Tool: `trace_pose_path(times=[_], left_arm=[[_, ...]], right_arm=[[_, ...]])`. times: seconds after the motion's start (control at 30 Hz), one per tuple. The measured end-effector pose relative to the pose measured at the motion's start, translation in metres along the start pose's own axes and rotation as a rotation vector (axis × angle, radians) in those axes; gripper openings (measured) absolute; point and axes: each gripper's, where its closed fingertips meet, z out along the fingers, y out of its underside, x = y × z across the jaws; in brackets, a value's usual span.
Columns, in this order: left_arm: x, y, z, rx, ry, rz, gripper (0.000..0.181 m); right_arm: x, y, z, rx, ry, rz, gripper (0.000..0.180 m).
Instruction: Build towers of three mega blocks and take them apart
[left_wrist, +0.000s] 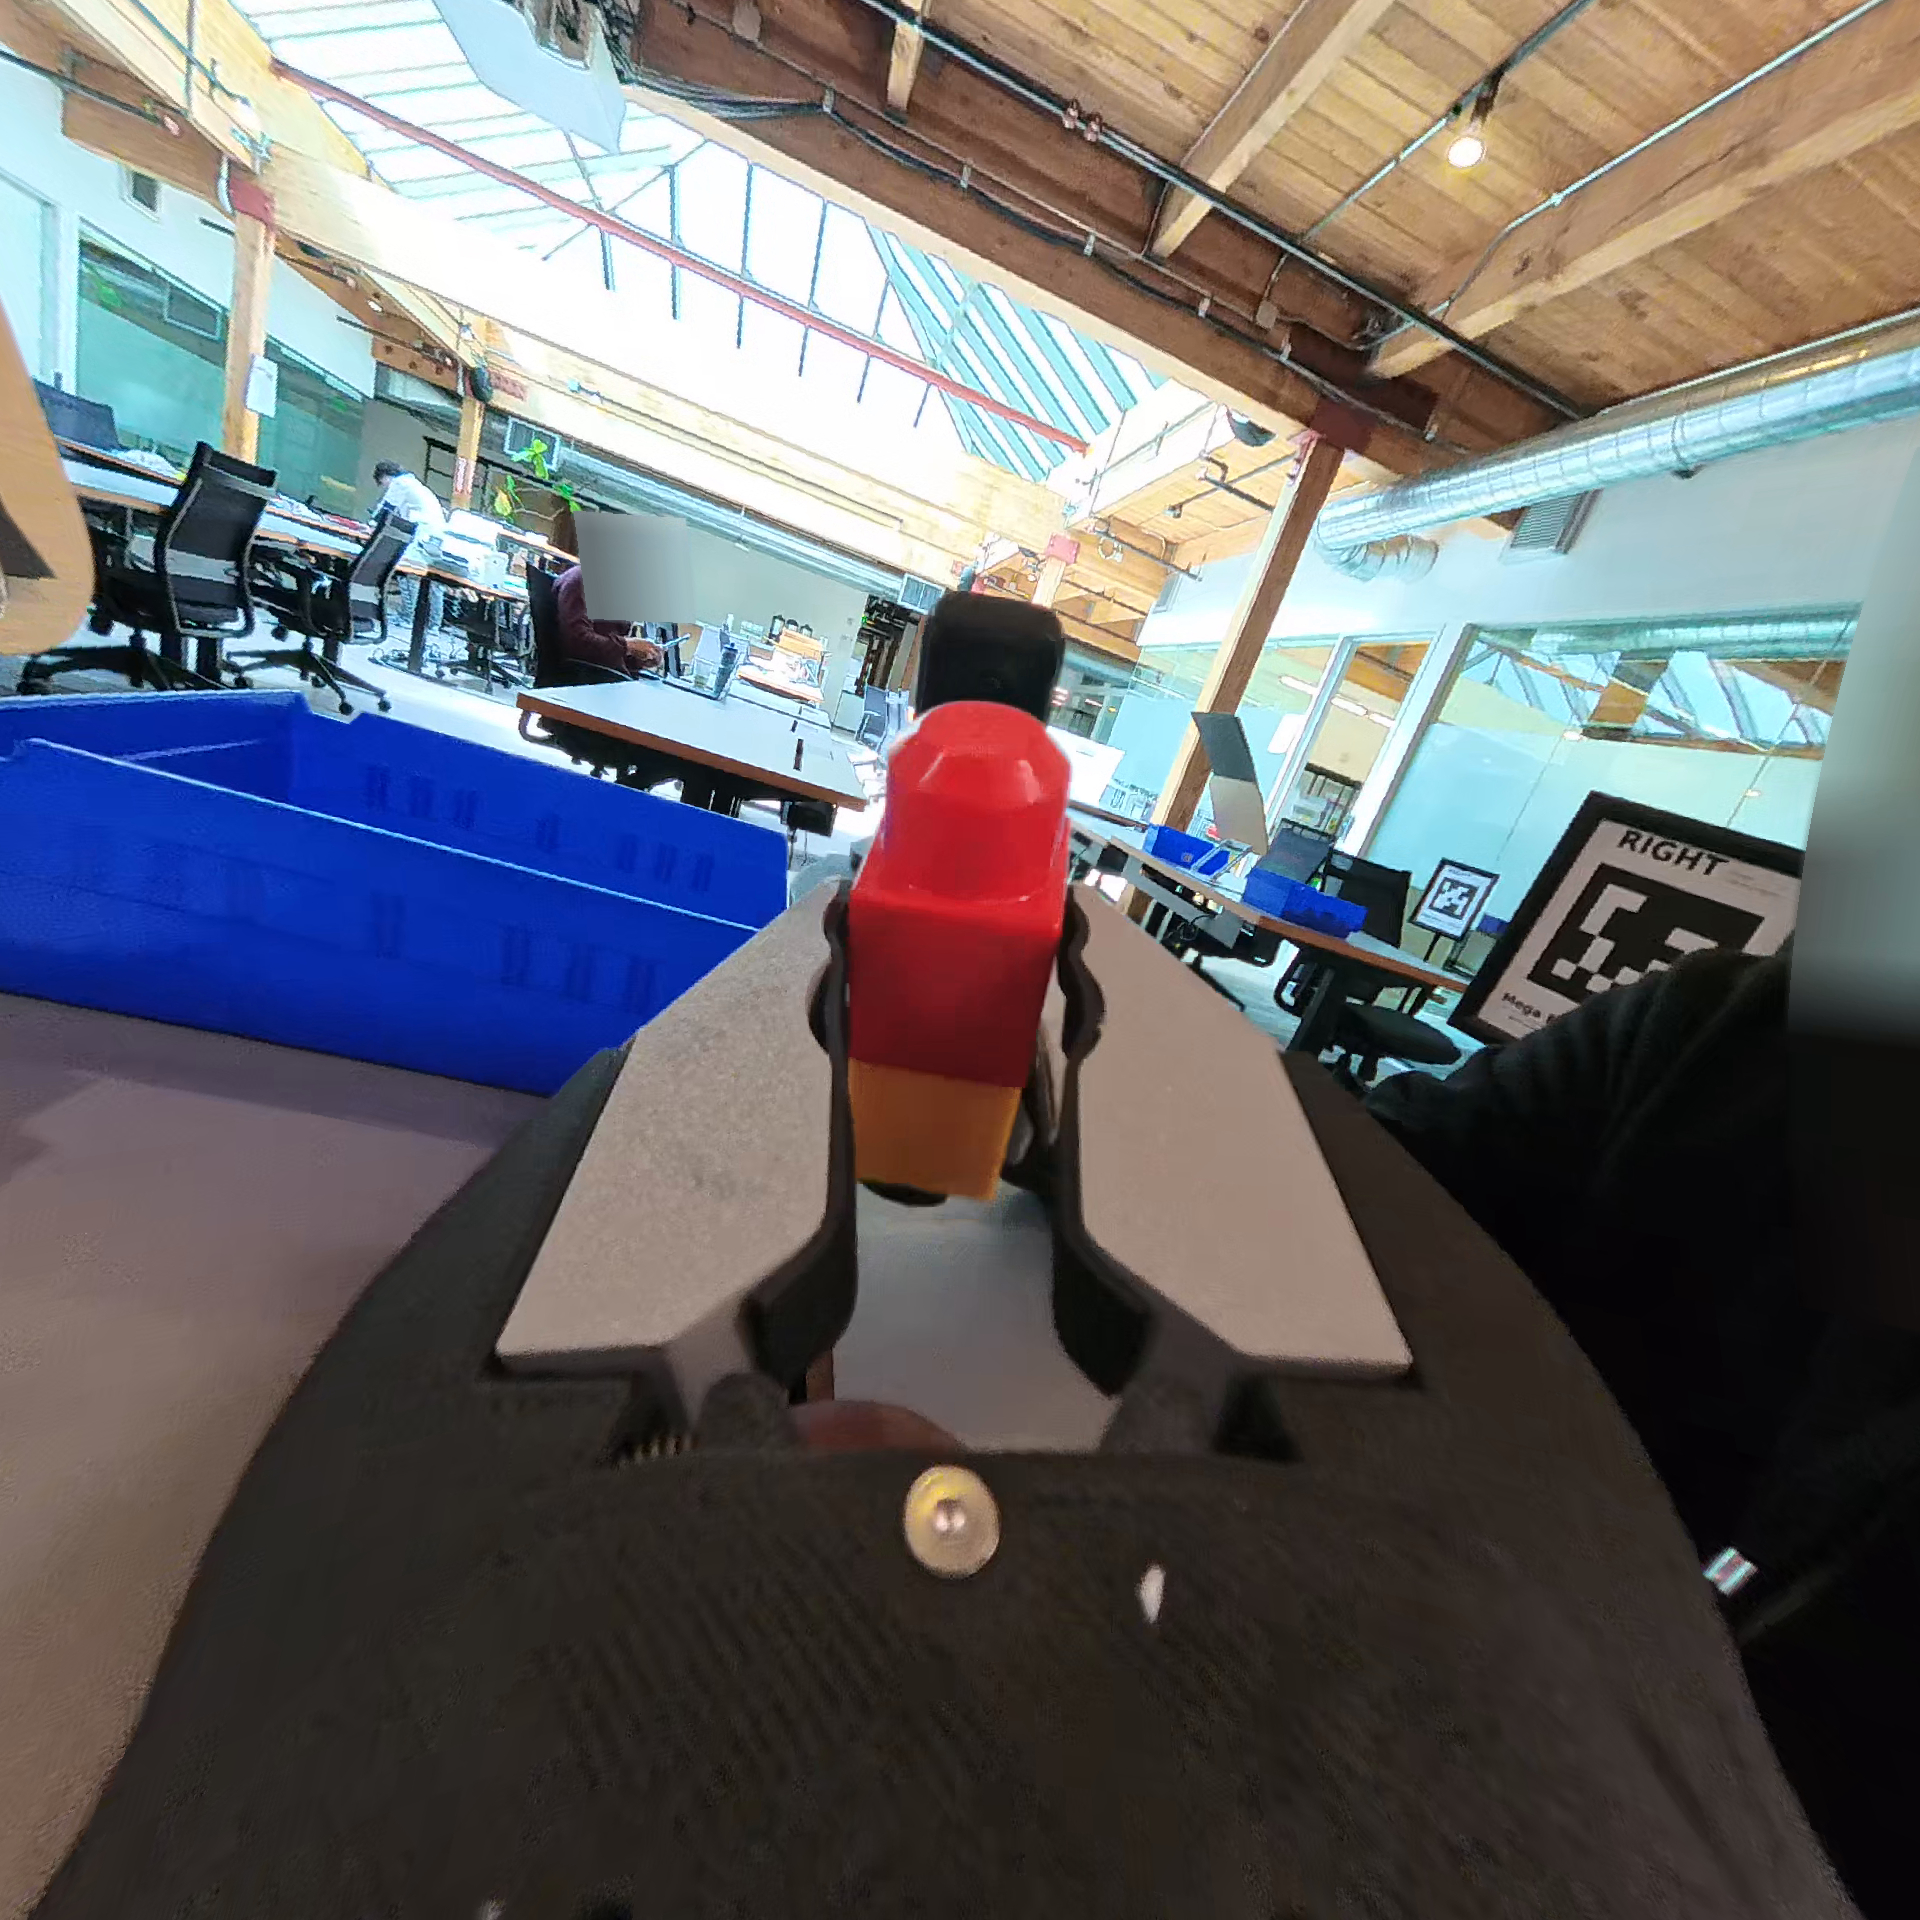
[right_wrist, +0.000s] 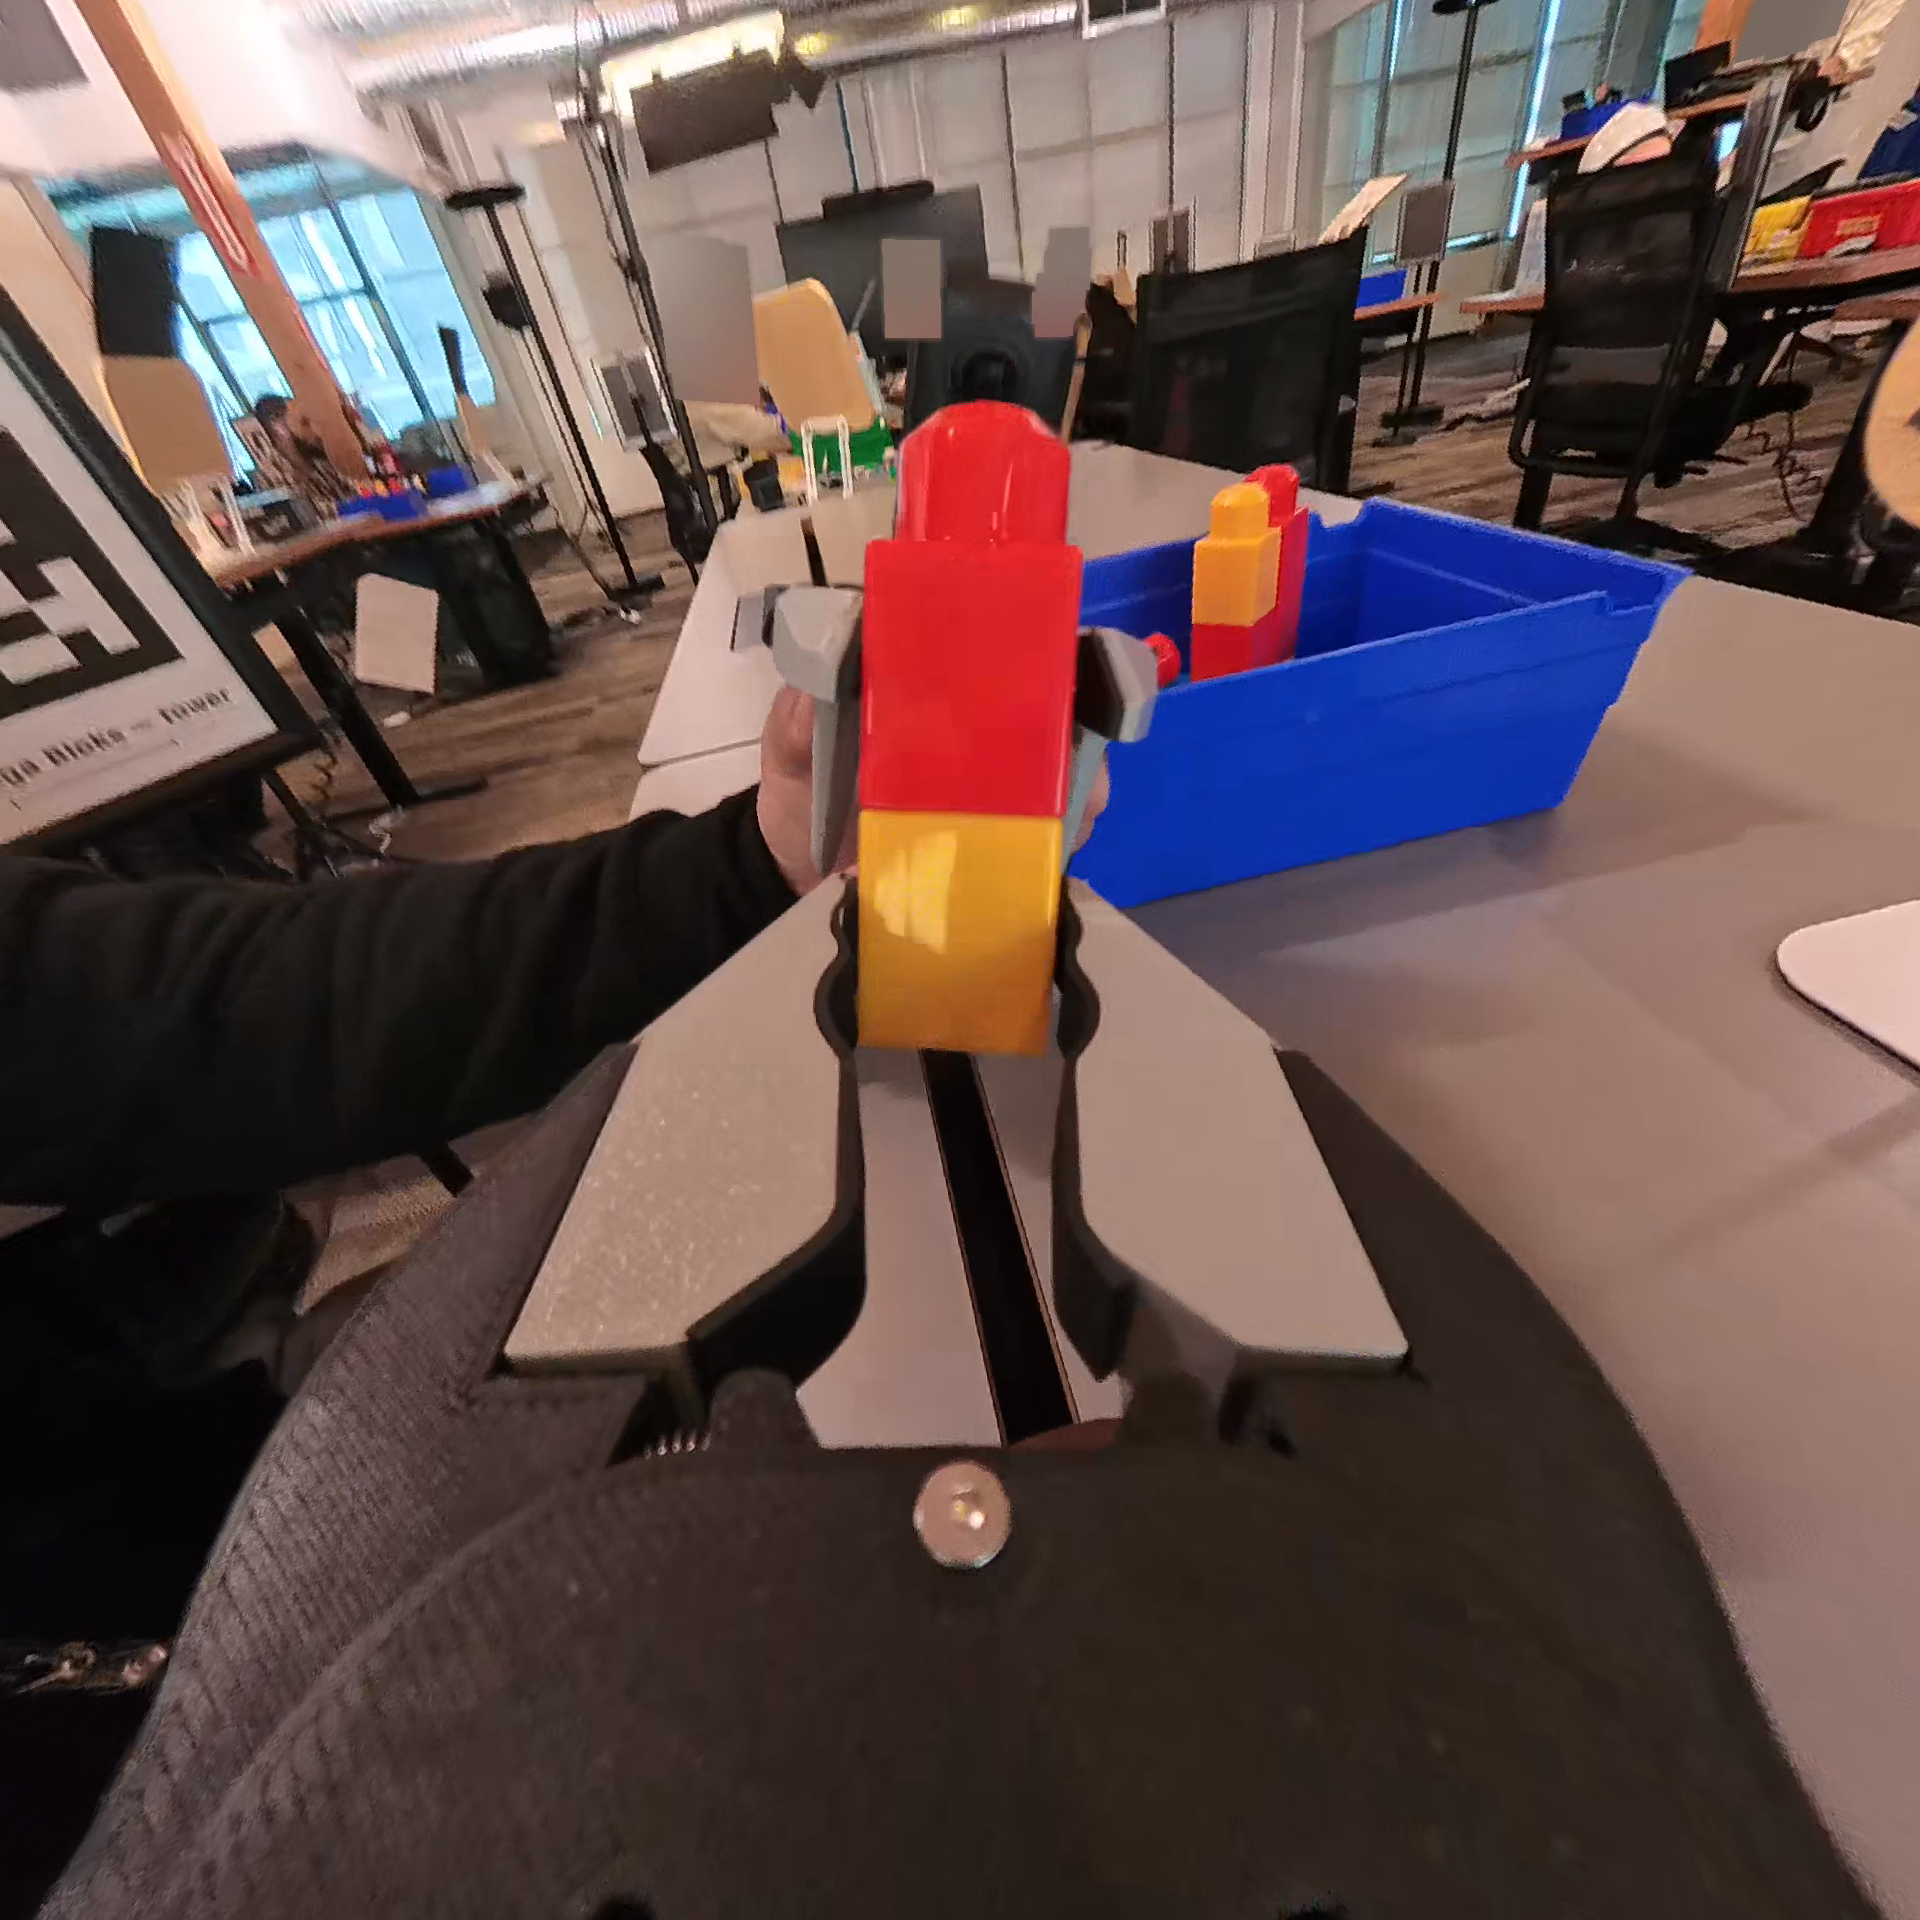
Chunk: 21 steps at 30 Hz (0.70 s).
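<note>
A red block (left_wrist: 956, 935) sits stacked on an orange block (left_wrist: 930, 1132), and the pair is held in the air. My left gripper (left_wrist: 951, 956) is shut on the red block. My right gripper (right_wrist: 961, 956) is shut on the orange block (right_wrist: 956, 925), with the red block (right_wrist: 966, 675) above it. In the right wrist view the left gripper (right_wrist: 966, 675) shows beyond the stack, one grey finger (right_wrist: 816, 665) on each side of the red block. A built tower of orange, red and magenta blocks (right_wrist: 1247, 582) stands in the blue bin (right_wrist: 1403, 727).
The blue bin (left_wrist: 364, 894) stands on the grey table (right_wrist: 1558, 1143). A small red piece (right_wrist: 1162, 655) lies in the bin. A framed marker sign (left_wrist: 1642, 914) stands beside the table. A black sleeve (right_wrist: 312, 987) reaches across. A white pad (right_wrist: 1860, 966) lies at the right edge. Across from one pair of fingers to the other is roughly 4 cm.
</note>
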Motion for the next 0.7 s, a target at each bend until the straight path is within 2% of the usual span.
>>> trace_pose_path(times=[0.47,0.7], left_arm=[[-0.013,0.013,0.002,-0.061,-0.068,-0.002,0.040],[-0.011,0.013,0.001,-0.058,-0.052,0.000,0.035]], right_arm=[[0.014,-0.014,-0.015,0.101,0.018,0.098,0.033],[0.019,-0.036,-0.034,0.272,-0.051,0.233,0.033]])
